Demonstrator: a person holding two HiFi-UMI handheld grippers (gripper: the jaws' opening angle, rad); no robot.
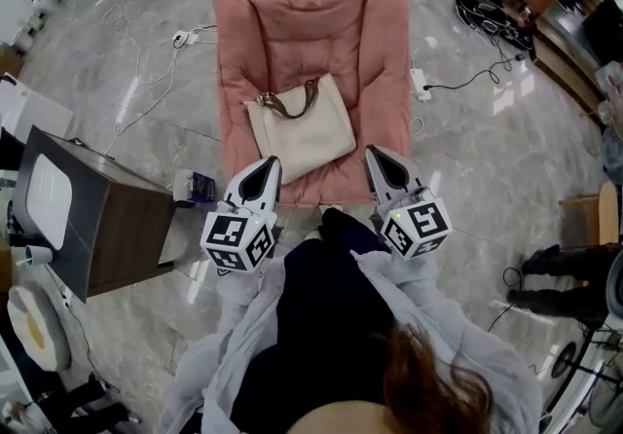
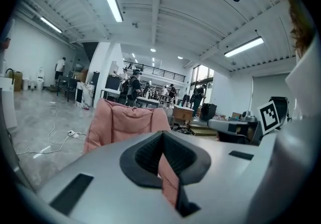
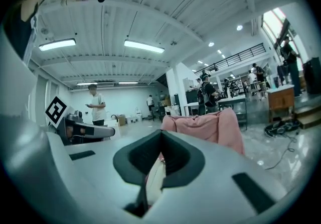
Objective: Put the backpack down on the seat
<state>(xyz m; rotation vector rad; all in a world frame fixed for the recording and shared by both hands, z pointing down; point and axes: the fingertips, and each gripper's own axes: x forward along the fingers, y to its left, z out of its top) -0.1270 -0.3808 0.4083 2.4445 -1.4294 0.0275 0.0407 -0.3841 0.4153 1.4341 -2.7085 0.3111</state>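
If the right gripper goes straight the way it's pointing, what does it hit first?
Probably the cream bag lying on the pink seat, in line past the shut right gripper, though depth is unclear.

The backpack is laid on the near half of the seat. The left gripper and right gripper are held at the seat's near edge, on either side of the backpack. A cabinet is set to the near left.
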